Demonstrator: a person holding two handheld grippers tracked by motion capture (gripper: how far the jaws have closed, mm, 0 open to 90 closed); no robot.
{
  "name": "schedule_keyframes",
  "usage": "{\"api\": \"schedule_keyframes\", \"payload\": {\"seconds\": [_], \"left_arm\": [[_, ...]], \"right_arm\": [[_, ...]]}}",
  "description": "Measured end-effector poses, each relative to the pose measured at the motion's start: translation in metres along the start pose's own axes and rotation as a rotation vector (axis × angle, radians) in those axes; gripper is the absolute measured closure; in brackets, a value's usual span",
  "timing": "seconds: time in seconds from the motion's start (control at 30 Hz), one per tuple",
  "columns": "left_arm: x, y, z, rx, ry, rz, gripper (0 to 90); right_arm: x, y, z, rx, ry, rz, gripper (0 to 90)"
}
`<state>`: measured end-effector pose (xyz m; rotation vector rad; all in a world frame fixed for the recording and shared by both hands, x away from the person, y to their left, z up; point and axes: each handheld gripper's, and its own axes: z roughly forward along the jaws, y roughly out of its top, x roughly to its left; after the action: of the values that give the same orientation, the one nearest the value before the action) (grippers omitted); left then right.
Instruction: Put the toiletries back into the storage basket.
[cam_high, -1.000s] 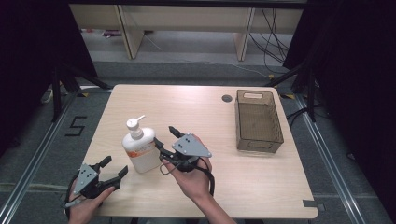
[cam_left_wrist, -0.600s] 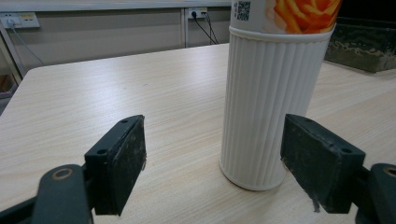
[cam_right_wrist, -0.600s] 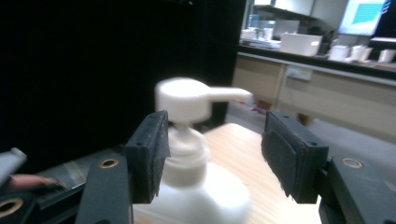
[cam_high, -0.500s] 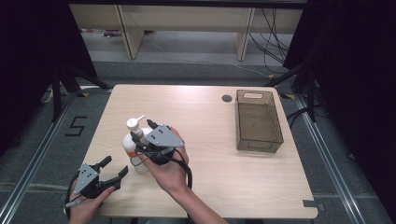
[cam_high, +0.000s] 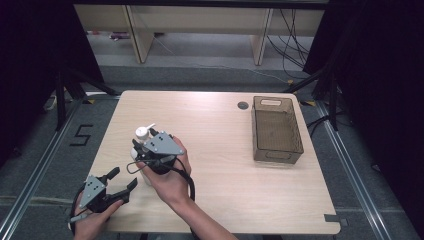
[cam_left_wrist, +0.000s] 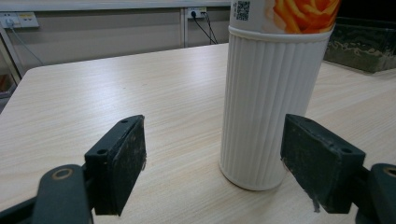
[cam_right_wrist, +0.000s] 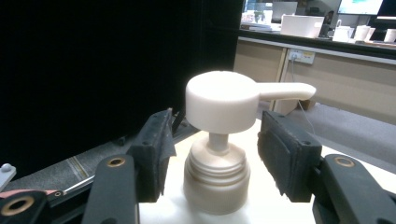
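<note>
A white pump bottle (cam_high: 143, 132) stands on the near left of the wooden table (cam_high: 225, 195). My right gripper (cam_high: 141, 146) reaches over its top from the right. In the right gripper view the pump head (cam_right_wrist: 224, 100) and ribbed collar (cam_right_wrist: 215, 172) sit between the two pads (cam_right_wrist: 156, 149), with a gap on each side. Those jaws have just been closing and stand open around the neck. My left gripper (cam_high: 125, 177) rests open near the front left edge. In the left gripper view the bottle's ribbed body (cam_left_wrist: 268, 107) stands just ahead of the jaws, nearer the right pad (cam_left_wrist: 317, 168).
A clear brown plastic basket (cam_high: 272, 101) stands at the table's far right. A round cable hole (cam_high: 243, 105) lies beside it. Dark curtains and shelving surround the table; a floor mark "5" (cam_high: 82, 135) lies to the left.
My right gripper has moved left, from beside the bottle to over its pump, and its jaws now flank the neck. The left gripper has not moved.
</note>
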<state>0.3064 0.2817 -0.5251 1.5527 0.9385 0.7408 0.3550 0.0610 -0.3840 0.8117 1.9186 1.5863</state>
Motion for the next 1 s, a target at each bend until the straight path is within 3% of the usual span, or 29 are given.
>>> {"api": "schedule_keyframes", "payload": {"seconds": [0.4,0.6,0.63,0.77,1.0], "left_arm": [[0.000,0.000,0.000,0.001,-0.001,0.002,21.8],[0.000,0.000,0.000,0.005,-0.003,0.006,22.6],[0.000,0.000,0.000,0.005,-0.003,0.006,22.6],[0.000,0.000,0.000,0.003,-0.005,0.005,22.8],[0.000,0.000,0.000,-0.001,-0.005,0.001,22.7]], "right_arm": [[0.005,0.000,0.011,0.027,-0.013,0.000,50.9],[0.003,0.001,0.013,0.015,-0.023,0.013,57.1],[0.004,0.002,0.013,0.029,-0.022,0.039,58.5],[0.002,0.002,0.015,0.017,-0.028,0.015,62.7],[0.002,0.002,0.012,0.024,-0.029,0.027,63.1]]}}
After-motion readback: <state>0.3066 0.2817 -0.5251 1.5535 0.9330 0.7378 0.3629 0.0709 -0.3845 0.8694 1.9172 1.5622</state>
